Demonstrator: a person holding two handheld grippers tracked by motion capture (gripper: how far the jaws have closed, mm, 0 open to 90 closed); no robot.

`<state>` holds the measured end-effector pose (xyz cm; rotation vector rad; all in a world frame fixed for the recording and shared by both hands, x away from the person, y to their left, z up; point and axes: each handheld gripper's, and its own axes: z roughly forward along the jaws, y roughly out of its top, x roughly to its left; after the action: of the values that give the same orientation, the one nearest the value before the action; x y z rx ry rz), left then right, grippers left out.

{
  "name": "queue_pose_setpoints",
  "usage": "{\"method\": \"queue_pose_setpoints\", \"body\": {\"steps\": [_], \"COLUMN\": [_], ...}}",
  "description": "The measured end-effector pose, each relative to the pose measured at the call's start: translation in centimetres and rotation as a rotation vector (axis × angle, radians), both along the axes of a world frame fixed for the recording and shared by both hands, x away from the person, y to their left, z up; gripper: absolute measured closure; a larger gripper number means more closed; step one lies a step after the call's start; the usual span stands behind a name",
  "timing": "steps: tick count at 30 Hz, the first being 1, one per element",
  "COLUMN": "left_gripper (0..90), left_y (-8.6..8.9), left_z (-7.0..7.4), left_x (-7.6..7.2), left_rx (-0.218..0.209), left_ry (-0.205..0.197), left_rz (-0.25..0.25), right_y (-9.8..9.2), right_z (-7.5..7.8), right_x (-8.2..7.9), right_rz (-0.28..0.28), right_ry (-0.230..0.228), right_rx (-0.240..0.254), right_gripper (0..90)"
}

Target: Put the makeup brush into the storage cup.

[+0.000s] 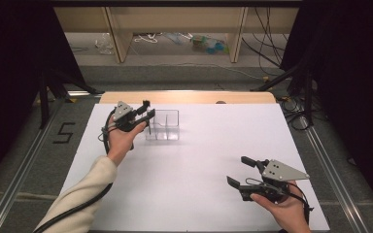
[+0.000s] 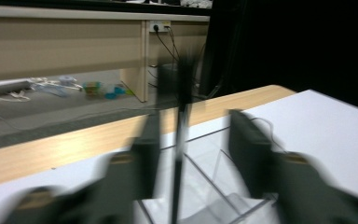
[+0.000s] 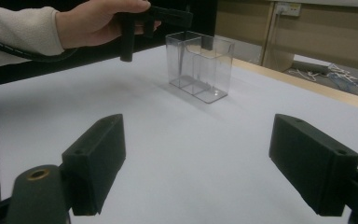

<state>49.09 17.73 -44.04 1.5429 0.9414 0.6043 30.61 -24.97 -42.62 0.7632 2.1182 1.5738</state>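
Clear plastic organiser box (image 1: pixel 162 125): transparent walls, inner dividers forming compartments, standing upright on the white desk (image 1: pixel 199 165) towards its far left. A thin dark pen (image 1: pixel 149 127) stands upright in a left compartment. Left tongs (image 1: pixel 147 109) hover over it, jaws apart, pads off the pen. Right tongs (image 1: pixel 238 171) wide open, empty, well apart near the front edge.

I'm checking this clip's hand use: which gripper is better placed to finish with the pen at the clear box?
Left. The left gripper hangs over the clear box, with the pen standing between its parted jaws. The right gripper is open, far off near the table's front edge.
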Motion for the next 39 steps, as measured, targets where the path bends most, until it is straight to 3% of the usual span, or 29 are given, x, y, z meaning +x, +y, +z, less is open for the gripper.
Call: {"method": "queue_pose_setpoints", "body": {"steps": [1,3,6,14,39], "left_gripper": [36.3,23.3,15.6,14.8,14.7], "left_y": [0.0,-0.1,0.1,0.4,1.2], "left_z": [0.1,0.1,0.2,0.5,2.2], "left_x": [-0.1,-0.2,-0.3,-0.8,-4.1], "left_rx": [0.003,0.012,0.024,0.025,0.033], "left_ry": [0.003,0.020,0.020,0.005,-0.050], "left_rz": [0.002,0.006,0.016,0.000,-0.051], "right_y": [0.0,0.0,0.0,0.0,0.0], "right_z": [0.0,0.0,0.0,0.0,0.0], "right_x": [0.0,0.0,-0.1,0.0,-0.1], "right_rz": [-0.005,-0.004,-0.002,0.003,-0.003], "right_ry": [-0.003,-0.003,0.001,0.000,0.002], "right_rx": [0.001,0.001,0.003,0.007,0.005], "right_gripper": [19.8,19.7,19.7,19.6,19.4]}}
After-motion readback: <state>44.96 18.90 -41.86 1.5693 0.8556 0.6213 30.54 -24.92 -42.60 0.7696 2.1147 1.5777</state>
